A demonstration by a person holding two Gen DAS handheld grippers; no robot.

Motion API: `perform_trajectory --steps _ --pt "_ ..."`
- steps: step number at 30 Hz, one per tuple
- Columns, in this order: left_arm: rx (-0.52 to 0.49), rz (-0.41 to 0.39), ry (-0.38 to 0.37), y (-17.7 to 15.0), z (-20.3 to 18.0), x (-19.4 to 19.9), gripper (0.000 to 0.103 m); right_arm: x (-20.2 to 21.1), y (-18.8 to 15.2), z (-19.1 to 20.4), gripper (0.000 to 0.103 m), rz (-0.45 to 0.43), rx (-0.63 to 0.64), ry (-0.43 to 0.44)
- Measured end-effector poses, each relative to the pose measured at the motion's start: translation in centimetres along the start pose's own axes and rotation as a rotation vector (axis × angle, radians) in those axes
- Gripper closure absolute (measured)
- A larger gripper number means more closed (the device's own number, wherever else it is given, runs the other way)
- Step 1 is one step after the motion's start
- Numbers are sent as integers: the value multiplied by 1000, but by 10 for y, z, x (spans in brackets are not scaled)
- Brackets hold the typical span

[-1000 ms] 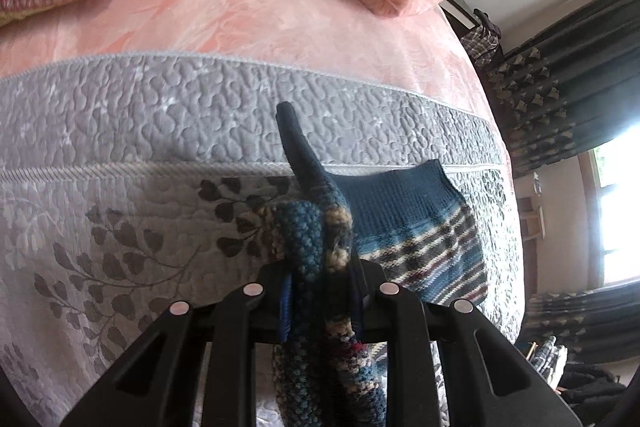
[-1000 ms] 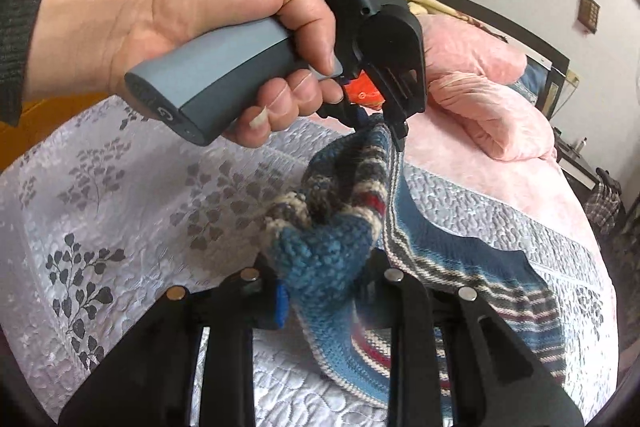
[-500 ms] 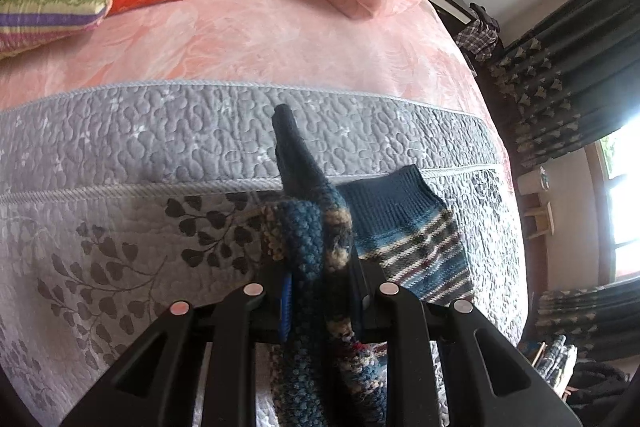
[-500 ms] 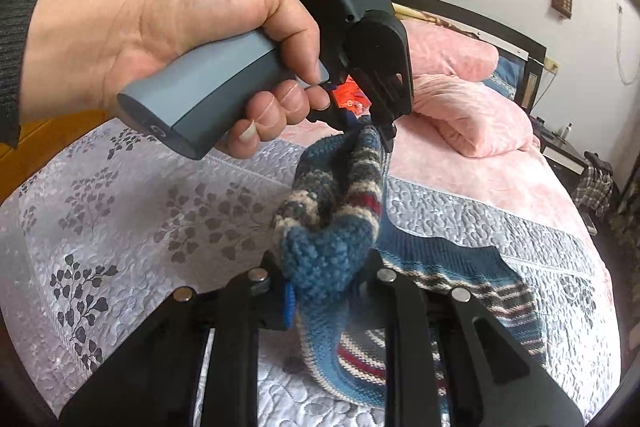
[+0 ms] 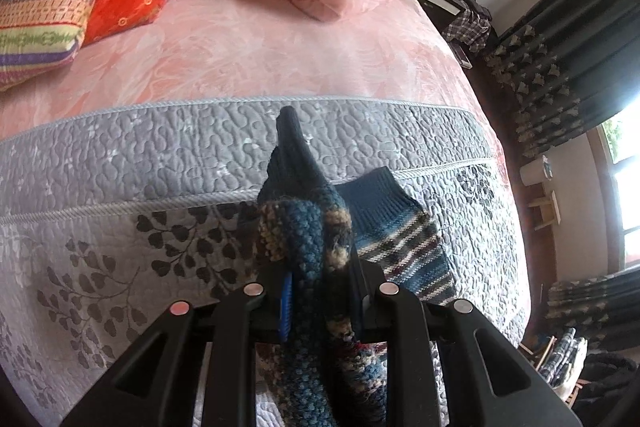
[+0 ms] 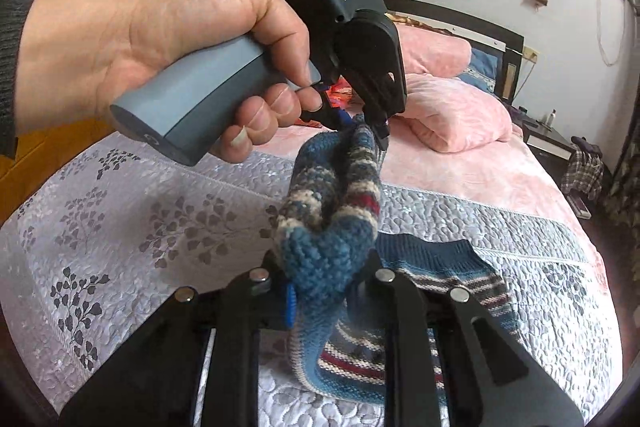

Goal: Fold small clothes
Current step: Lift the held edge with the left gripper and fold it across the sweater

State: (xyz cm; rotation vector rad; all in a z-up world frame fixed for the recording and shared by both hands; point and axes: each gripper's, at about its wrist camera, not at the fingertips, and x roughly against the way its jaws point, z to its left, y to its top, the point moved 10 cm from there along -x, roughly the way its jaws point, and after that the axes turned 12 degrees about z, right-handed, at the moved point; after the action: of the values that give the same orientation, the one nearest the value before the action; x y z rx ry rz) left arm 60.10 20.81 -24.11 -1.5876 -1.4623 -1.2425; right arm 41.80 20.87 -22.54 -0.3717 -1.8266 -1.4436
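Holding 1 knit garment [image 6: 340, 203] bunched between both clamped tools, left tool [image 5: 320, 303] and right tool [image 6: 320, 301], its lower end on the bed quilt [image 6: 120, 227], I judge no fold is finished yet.

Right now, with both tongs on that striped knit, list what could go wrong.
1. Both tongs, left tongs and right tongs, pinch only bunched edges of the striped knit garment; it may slip out.
2. The lower part drags on the grey quilt, so the fold may land crooked.
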Motion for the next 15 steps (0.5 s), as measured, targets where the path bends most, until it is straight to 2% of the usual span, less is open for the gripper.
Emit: perform_trajectory --steps 15 --pt "-46 19 34 14 -60 -23 82 10 -13 -56 87 -3 -66 -29"
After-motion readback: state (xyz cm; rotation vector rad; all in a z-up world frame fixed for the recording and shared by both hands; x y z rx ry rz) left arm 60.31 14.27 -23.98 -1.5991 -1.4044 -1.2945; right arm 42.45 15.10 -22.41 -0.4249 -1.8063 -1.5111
